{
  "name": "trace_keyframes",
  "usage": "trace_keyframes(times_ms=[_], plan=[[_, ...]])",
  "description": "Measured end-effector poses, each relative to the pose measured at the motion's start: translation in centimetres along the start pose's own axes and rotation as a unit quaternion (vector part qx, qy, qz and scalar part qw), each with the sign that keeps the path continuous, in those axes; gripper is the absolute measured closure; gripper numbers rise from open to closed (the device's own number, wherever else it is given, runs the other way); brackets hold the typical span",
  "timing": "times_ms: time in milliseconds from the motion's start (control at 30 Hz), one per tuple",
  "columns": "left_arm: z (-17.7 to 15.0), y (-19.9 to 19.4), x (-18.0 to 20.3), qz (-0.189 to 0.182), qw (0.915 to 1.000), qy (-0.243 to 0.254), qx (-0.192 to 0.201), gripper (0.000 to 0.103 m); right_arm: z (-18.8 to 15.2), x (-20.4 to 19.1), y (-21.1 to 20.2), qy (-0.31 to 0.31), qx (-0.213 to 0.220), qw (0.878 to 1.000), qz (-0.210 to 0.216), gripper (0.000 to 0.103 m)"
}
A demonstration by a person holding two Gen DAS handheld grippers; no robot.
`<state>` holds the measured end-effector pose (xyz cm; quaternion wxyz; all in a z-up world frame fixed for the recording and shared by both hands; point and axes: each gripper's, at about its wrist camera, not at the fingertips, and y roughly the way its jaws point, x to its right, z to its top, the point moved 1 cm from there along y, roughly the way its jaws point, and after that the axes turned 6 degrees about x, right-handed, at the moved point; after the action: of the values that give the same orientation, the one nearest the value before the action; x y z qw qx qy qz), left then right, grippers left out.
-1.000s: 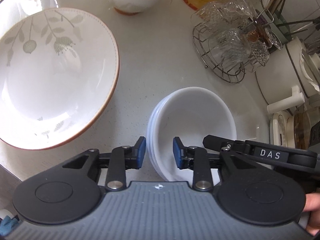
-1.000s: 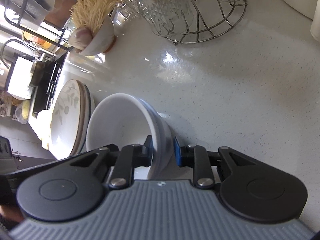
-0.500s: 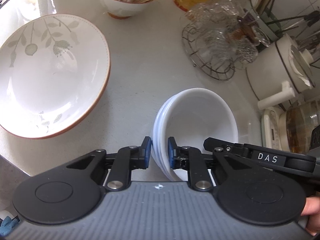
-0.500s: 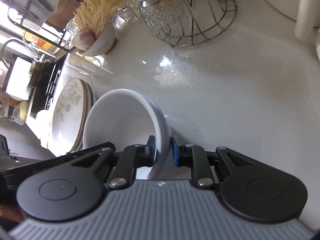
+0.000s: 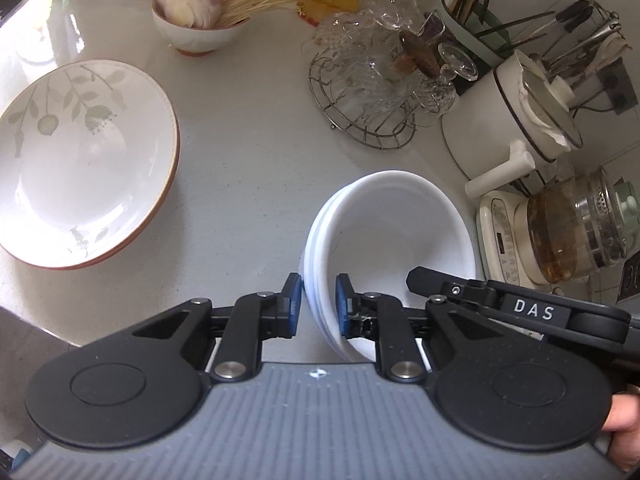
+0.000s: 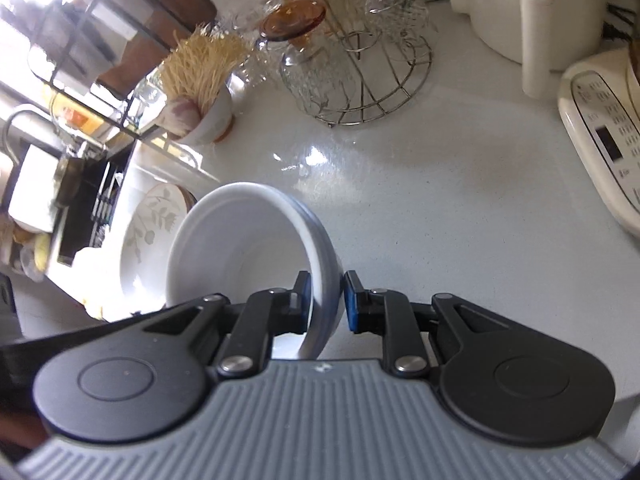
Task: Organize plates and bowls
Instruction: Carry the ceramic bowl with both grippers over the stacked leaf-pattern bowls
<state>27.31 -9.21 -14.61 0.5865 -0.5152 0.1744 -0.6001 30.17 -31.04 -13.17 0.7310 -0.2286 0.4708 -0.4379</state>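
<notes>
Both hand-held grippers clamp a nested stack of white bowls by opposite rims.

The left hand-held gripper (image 5: pixel 318 304) pinches the stack of white bowls (image 5: pixel 390 236) at its near-left rim; the right hand-held gripper (image 6: pixel 326 300) grips the opposite wall. The stack appears tilted, over the worktop (image 5: pixel 248 152) at about 5 o'clock from the leaf-patterned plates (image 5: pixel 80 160). The step looks like carrying the bowls; next calls for keeping both grips level and choosing a resting spot.
</notes>
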Motion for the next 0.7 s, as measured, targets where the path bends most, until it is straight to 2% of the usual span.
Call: trace_keyframes(times_ms=[133,467,567,700], plan=[[-0.2,-1.1,0.6,-0.002,0.9999,0.006,0.008,0.082,0.1,-0.4,-1.0,-0.013,0.014,1.0,0.001,0.082],[-0.6,-3.2,0.9,-0.012,0.9995,-0.016,0.024,0.082,0.5,-1.2,-3.2,-0.019,0.02,1.0,0.012,0.082],[-0.2,-4.1,0.6,-0.02,0.9988,-0.038,0.021,0.082,0.7,-2.0,-3.6,-0.019,0.025,0.999,0.007,0.082],[1.2,-5.3,0.3,-0.032,0.9988,-0.026,0.026,0.082,1.0,-3.0,-4.5,-0.009,0.046,0.999,0.009,0.082]])
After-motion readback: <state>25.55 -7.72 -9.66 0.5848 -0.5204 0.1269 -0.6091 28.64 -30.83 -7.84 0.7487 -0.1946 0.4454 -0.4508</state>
